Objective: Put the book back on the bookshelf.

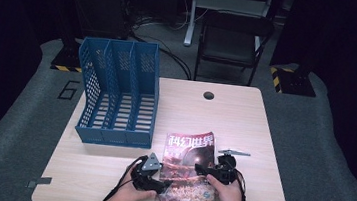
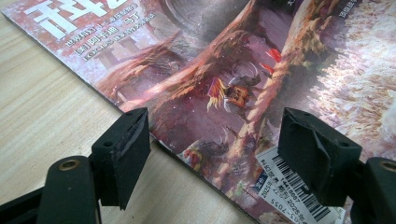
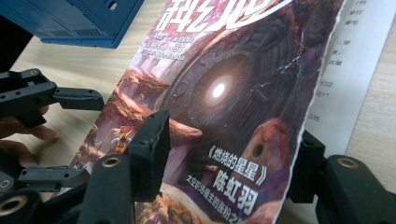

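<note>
magazine [image 1: 188,169]: glossy cover, reddish-brown sci-fi art, glowing round portal in the middle, white Chinese title at the top; barcode sticker [image 2: 299,191] at the near left corner; right cover edge ragged and lifted off the white inner page [image 3: 348,65].
magazine place: flat on the surface [image 1: 108,173], near front edge, a bit right of centre, title end pointing away from the person.
rack [image 1: 119,94]: blue, three slots, stands on the surface at far left, just beyond the magazine's top left corner, apart from it.
hole [image 1: 208,95]: round, in the surface near the far edge, well apart from the magazine.
chair [image 1: 233,41]: dark, on the floor behind the surface.
in the way: the other claw, close across the cover.
left claw [image 1: 165,182]: at the magazine's near left corner, jaws apart; in the left claw view [image 2: 215,149] one jaw sits over bare surface, the other over the barcode sticker, cover edge between them, no pad pressing that I can see.
right claw [image 1: 201,171]: on the magazine's right side, reaching leftward over it; jaws apart, in the right claw view [image 3: 229,163] they straddle the lifted cover; left jaw over the cover art, right jaw past the ragged edge over the white page; can't tell if a pad touches.
</note>
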The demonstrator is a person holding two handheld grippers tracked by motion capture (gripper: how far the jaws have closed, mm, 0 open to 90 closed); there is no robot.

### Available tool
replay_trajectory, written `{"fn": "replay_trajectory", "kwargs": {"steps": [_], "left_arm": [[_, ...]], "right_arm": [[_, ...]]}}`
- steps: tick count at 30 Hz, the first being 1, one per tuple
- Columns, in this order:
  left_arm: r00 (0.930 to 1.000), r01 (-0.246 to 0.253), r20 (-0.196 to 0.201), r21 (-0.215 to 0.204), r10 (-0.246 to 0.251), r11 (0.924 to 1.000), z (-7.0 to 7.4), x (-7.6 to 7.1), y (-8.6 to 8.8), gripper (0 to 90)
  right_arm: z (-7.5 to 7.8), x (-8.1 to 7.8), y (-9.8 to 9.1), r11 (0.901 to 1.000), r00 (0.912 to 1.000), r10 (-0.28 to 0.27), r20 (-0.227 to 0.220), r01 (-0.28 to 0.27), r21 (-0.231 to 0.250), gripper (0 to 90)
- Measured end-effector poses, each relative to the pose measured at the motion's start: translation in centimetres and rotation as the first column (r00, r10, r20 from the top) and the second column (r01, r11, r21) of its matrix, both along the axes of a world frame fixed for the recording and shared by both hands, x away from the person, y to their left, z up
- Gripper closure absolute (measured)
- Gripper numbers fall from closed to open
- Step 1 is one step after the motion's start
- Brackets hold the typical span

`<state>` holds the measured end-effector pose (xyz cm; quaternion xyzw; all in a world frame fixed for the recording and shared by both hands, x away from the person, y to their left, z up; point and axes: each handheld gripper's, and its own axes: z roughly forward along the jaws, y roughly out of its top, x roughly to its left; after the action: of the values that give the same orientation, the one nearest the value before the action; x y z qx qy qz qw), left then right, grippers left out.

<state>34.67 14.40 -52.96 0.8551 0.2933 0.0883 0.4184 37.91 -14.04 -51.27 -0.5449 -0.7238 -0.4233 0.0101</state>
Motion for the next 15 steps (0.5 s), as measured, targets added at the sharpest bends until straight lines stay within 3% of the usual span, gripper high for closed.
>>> {"fn": "replay_trajectory", "kwargs": {"steps": [15], "left_arm": [[1.0,-0.002,-0.001,-0.002,0.002,1.0,0.0,-0.01,-0.01,25.1]], "right_arm": [[-0.27,0.35,-0.03,0.9988,0.9986,0.05,-0.018,-0.05,0.001,58.0]]}}
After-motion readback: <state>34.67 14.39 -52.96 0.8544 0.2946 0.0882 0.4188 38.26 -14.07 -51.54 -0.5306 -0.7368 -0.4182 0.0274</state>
